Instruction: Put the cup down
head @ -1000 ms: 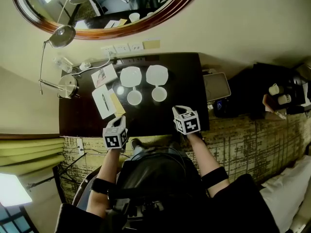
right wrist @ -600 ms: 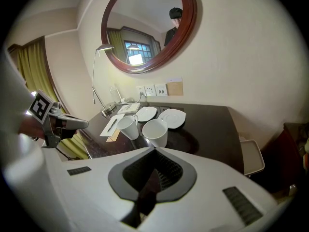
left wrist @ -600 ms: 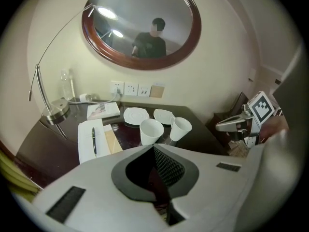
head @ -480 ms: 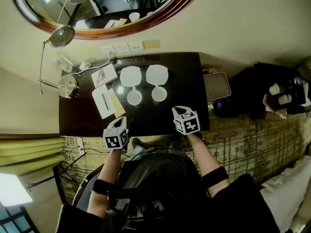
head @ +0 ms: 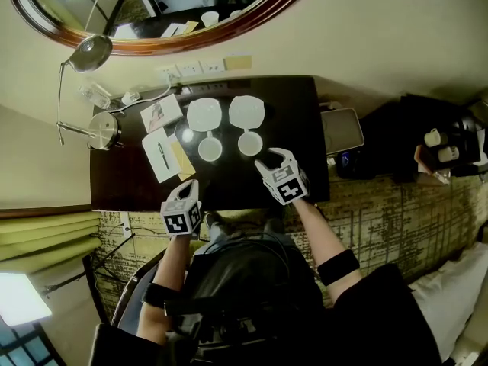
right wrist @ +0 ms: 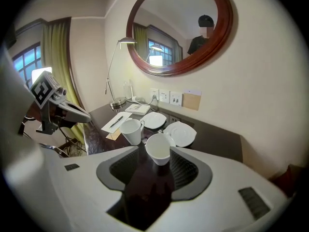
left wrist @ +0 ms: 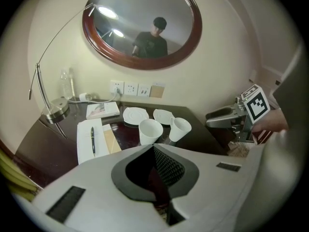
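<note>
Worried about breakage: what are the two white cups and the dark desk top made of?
Two round white cups: probably glazed ceramic, smooth, opaque, thin-rimmed. Dark rectangular desk top: likely polished wood or veneer; a bright glare shows on it.

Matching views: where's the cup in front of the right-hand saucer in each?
Head view: cup at desk centre, right of the other cup.
Left gripper view: centre, the right cup of the pair.
Right gripper view: centre, the nearer cup.
Shared landmark: oval mirror above the desk.
</note>
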`<state>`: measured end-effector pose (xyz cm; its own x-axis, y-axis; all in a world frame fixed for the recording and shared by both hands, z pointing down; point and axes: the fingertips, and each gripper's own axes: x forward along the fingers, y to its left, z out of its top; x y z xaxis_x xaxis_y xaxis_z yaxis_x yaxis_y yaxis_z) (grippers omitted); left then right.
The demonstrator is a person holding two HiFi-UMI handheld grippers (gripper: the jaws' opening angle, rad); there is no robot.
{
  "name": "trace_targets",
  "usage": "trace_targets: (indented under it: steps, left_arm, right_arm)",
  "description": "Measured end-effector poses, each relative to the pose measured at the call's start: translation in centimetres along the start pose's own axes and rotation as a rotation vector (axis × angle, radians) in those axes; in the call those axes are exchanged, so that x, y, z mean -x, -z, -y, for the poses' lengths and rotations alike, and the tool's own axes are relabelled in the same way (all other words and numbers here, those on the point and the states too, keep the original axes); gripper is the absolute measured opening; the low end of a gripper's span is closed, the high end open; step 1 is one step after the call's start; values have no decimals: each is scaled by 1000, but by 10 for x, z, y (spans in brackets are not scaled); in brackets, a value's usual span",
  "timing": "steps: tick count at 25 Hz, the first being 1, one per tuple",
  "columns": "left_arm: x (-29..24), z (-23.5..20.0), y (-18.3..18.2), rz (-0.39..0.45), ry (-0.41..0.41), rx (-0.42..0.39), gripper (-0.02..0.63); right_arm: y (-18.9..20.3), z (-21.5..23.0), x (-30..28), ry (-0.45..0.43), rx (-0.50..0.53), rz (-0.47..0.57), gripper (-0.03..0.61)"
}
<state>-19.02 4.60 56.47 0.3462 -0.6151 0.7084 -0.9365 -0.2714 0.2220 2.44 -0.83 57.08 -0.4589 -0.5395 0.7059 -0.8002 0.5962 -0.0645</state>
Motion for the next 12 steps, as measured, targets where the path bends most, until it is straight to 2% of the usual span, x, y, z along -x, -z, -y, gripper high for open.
trace_targets:
  steps: [2, 4, 6, 12]
  left_arm:
    - [-1, 2, 2, -2, 14, 4, 1]
    - [-3, 2, 5, -6, 19, 8, 1]
    - [-4, 2, 5, -8, 16, 15, 1]
    - [-9, 5, 10, -12, 9, 35, 1]
  right_arm:
    - [-2, -1, -10, -24, 42, -14, 253]
    - [0, 0, -22, -43, 79, -28, 397]
    - [-4, 3, -30, -49, 110, -46, 464]
    - [2, 9, -64, -91, 140, -101, 509]
